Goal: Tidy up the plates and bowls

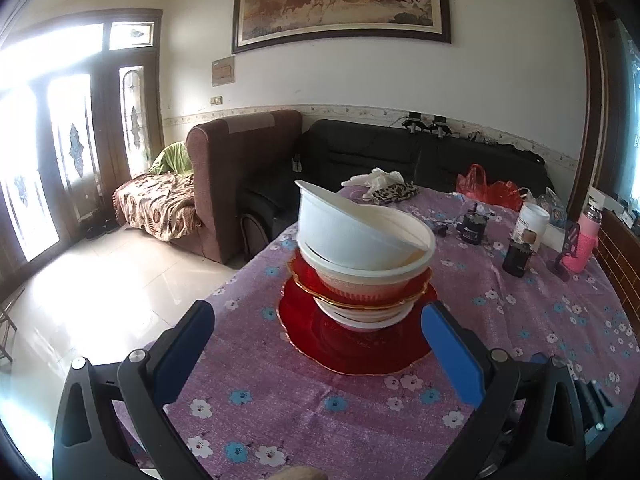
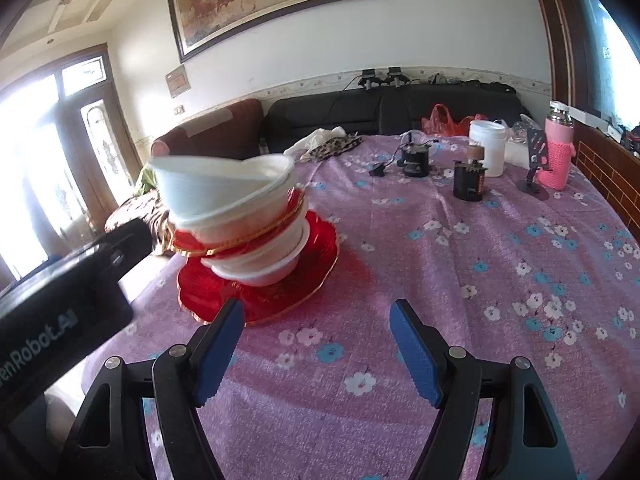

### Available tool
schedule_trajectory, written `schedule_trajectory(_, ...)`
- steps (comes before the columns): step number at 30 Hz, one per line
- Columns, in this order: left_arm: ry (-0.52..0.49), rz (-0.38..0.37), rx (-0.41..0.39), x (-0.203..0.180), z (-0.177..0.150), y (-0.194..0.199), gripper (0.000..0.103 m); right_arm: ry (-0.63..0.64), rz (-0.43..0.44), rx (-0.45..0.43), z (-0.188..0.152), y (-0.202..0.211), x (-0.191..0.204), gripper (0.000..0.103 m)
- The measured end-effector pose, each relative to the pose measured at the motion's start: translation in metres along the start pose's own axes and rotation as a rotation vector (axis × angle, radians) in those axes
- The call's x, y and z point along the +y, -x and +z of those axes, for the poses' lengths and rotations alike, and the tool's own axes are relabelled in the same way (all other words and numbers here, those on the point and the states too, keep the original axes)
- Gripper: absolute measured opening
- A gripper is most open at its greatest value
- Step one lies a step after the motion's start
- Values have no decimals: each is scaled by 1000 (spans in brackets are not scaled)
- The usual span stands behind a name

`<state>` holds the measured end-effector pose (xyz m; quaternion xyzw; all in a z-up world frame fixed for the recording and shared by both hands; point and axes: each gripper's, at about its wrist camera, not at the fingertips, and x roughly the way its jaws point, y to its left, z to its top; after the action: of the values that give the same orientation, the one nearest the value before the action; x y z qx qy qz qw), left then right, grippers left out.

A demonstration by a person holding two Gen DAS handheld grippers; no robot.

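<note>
Both hand-held grippers, left and right, spread, empty; bowl stack upright, rims up, top bowl tilted.

Left wrist view: looks forward along its open tongs, low over the surface, facing the stack of bowls and plates close ahead and centred, with the sofas and the framed painting behind. Right wrist view: set to the right of the left tongs, whose body shows at its left edge, with the same stack near and left of centre. Both views share the stack, the surface's far clutter and the back wall.
</note>
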<state>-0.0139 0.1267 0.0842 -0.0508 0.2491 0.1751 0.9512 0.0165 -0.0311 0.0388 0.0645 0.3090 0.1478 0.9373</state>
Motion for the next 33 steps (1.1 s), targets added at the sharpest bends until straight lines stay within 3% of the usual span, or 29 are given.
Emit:
schedule_trajectory(3, 93, 33, -33, 34, 9, 3, 103, -2, 21, -29, 36, 1, 6, 80)
schedule_trajectory(7, 135, 106, -46, 70, 13, 1, 103, 3, 70, -85, 78, -6, 32, 80)
schedule_trajectory(11, 193, 122, -31, 101, 11, -8, 103, 172, 32, -111, 105, -34, 90, 80)
schedule_trajectory(15, 206, 143, -17, 115, 9, -18, 103, 250, -7, -52, 113, -72, 122, 80)
schedule_trajectory(19, 203, 144, -3, 120, 8, -25, 103, 319, -67, 64, 107, -104, 131, 80)
schedule_trajectory(22, 201, 143, 1, 121, 5, -28, 103, 297, -109, 72, 105, -105, 120, 80)
schedule_trajectory(25, 190, 136, 5, 118, 4, -30, 103, 247, -34, 63, 110, -94, 110, 80)
schedule_trajectory(28, 179, 129, 7, 113, 3, -31, 103, 239, -31, 21, 112, -85, 113, 80)
schedule_trajectory(31, 173, 127, 11, 108, 4, -29, 103, 302, -56, 22, 110, -91, 127, 80)
schedule_trajectory(33, 161, 128, 10, 105, 4, -27, 103, 366, -121, 54, 106, -105, 136, 80)
